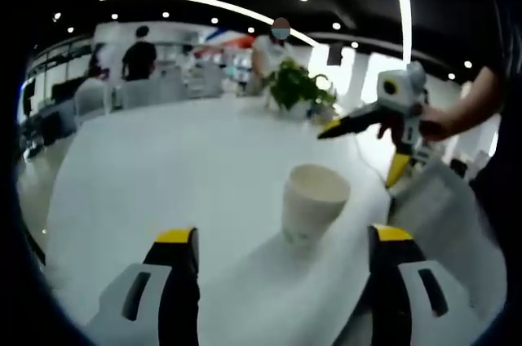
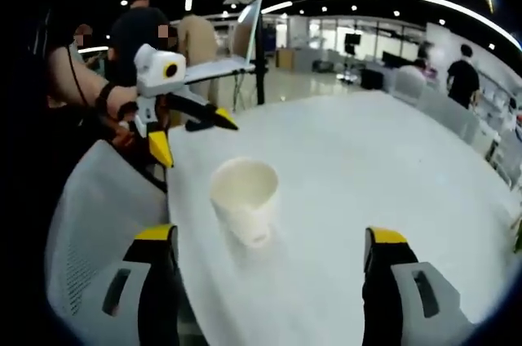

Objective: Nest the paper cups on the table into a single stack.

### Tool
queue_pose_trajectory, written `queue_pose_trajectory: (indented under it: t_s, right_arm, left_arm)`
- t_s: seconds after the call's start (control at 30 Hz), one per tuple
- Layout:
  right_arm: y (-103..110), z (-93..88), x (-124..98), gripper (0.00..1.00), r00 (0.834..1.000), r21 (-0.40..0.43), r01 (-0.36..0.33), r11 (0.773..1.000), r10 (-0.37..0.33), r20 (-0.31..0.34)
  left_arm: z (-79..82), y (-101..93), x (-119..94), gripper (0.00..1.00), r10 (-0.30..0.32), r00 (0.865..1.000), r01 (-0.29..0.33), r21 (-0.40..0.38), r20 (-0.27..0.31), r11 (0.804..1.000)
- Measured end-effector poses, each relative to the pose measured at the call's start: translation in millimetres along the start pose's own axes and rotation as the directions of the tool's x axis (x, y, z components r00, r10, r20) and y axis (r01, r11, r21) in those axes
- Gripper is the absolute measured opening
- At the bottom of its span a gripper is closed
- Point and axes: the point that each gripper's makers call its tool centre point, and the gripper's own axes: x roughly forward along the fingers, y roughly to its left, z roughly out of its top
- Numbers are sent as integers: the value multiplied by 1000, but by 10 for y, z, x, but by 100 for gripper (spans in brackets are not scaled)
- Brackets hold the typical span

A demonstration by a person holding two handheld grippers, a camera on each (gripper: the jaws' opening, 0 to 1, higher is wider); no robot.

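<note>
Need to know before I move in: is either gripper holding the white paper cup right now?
No. The white paper cup stands free and upright on the white table, with the left gripper open in front of it.

Nothing readable turned up: a faint mark on the paper cup (image 1: 312, 201) was too blurred to read.

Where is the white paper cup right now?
The white paper cup stands upright on the white table, between and ahead of both open grippers, near the table edge beside a grey mesh chair.
</note>
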Motion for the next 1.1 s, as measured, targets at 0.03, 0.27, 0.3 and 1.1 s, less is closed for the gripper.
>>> queue_pose_trajectory:
  t_s: [0.03,0.27,0.3,1.1]
  right_arm:
    - [4,-2,12,90,1000,-2,-3,1000,3,1]
    - [70,-67,100,81,999,-14,-45,999,45,-12]
    - [88,-80,111,80,999,-20,-52,998,52,-16]
    - [244,-113,383,58,988,-7,-151,989,151,-25]
  left_arm:
    - [-19,7,12,83,-2,1000,2,1,-3,1000]
    - [-70,3,84,77,-25,999,25,0,-26,1000]
    - [-81,3,97,77,-27,999,27,1,-29,1000]
    - [-164,-74,301,61,-80,994,83,41,-69,996]
